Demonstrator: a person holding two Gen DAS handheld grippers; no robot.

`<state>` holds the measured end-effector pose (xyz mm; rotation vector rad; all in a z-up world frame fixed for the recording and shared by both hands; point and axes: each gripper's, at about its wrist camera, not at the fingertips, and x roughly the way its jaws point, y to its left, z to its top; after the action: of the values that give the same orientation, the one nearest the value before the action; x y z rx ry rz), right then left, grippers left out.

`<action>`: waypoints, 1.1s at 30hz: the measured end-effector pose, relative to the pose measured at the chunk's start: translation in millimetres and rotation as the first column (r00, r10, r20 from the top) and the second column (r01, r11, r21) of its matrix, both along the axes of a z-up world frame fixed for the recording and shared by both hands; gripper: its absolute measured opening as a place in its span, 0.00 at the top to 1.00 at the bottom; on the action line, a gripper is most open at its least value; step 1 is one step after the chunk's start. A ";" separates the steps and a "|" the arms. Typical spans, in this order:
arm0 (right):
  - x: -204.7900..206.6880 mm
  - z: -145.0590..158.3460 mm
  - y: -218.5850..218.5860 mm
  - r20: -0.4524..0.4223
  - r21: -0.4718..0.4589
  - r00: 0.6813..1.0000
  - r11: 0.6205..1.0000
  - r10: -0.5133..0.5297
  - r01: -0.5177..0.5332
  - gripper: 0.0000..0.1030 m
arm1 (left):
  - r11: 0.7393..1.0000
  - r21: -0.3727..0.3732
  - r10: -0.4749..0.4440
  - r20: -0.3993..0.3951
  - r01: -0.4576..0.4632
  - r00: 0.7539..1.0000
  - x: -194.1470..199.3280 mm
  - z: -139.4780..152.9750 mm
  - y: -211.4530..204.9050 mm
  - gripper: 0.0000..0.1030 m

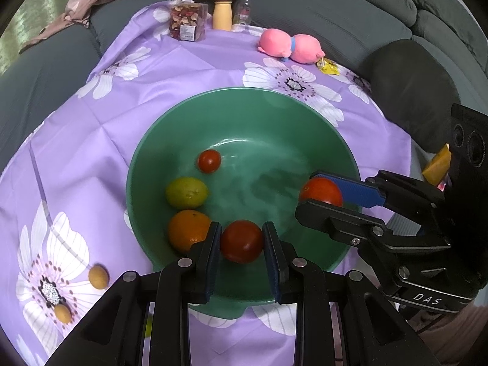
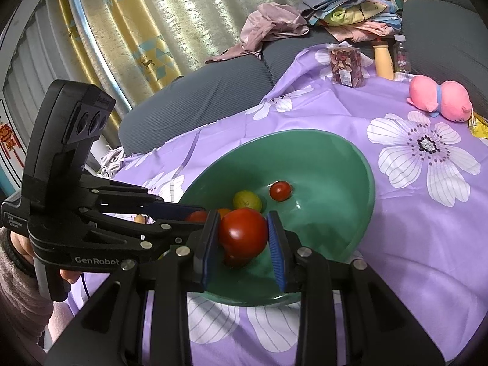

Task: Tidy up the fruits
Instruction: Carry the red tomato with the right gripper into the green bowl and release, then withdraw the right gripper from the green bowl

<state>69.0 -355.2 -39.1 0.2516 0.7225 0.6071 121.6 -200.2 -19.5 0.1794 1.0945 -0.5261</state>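
Observation:
A green bowl (image 1: 320, 128) (image 2: 350, 158) sits on a purple flowered cloth. In it lie a small red tomato (image 1: 209, 160) (image 2: 280, 191), a green lemon (image 1: 186, 192) (image 2: 247, 200) and an orange (image 1: 187, 234). My left gripper (image 1: 241, 241) is shut on a red tomato (image 1: 241, 241) over the bowl's near side. My right gripper (image 2: 244, 238) is shut on another red tomato (image 2: 243, 233) over the bowl; it shows in the left wrist view (image 1: 320, 195). Two small yellow fruits (image 1: 98, 276) (image 1: 63, 313) lie on the cloth left of the bowl.
At the cloth's far edge stand a clear box of dried fruit (image 1: 187, 21), a yellow bottle (image 1: 222, 13) and a clear bottle (image 1: 243, 9). A pink plush toy (image 1: 289, 45) lies beyond the bowl. A grey sofa with clothes surrounds the table.

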 end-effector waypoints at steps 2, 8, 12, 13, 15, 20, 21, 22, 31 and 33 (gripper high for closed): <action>0.0 0.2 -0.2 0.000 0.000 1.000 1.000 0.000 0.000 0.68 | 1.000 0.000 0.002 0.001 -0.002 1.000 0.1 -0.2 0.1 0.73; 0.4 0.0 0.0 -0.002 -0.001 1.000 1.000 0.001 -0.001 0.68 | 1.000 0.000 0.004 -0.001 -0.004 1.000 0.3 -1.1 0.2 0.73; 0.9 -0.8 0.9 -0.003 -0.002 1.000 1.000 0.004 -0.004 0.68 | 1.000 -0.001 0.004 0.000 -0.004 1.000 -0.7 -2.6 0.3 0.73; 1.0 -0.7 0.9 -0.003 -0.002 1.000 1.000 0.003 -0.003 0.68 | 1.000 0.000 0.005 0.000 -0.005 1.000 -0.7 -2.3 0.2 0.73; 0.9 -0.4 0.9 -0.001 0.000 1.000 1.000 0.003 -0.003 0.68 | 1.000 -0.001 0.006 0.000 -0.006 1.000 -0.5 -2.3 0.3 0.73; 0.1 -0.2 1.7 0.001 -0.004 1.000 1.000 0.007 -0.007 0.68 | 1.000 -0.003 0.015 0.000 -0.015 1.000 -0.8 -0.4 1.9 0.73; 0.0 -0.1 1.6 0.002 -0.005 1.000 1.000 0.007 -0.007 0.68 | 1.000 -0.003 0.016 0.001 -0.016 1.000 -1.1 0.0 2.2 0.73; 0.1 -0.1 1.5 0.002 -0.005 1.000 1.000 0.006 -0.006 0.68 | 1.000 -0.001 0.018 0.001 -0.018 1.000 -1.5 0.3 2.5 0.73; -3.2 5.8 0.7 0.013 -0.008 1.000 1.000 -0.009 0.009 0.53 | 1.000 0.001 0.028 0.013 -0.028 1.000 -5.7 7.6 7.7 0.73; -4.8 7.9 0.8 0.017 -0.007 1.000 1.000 -0.011 0.011 0.49 | 0.999 0.004 0.033 0.016 -0.033 0.999 -7.7 8.8 9.6 0.73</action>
<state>64.2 -354.5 -31.2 0.2430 0.7067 0.5955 113.9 -190.5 -10.7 0.1691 1.0811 -0.4915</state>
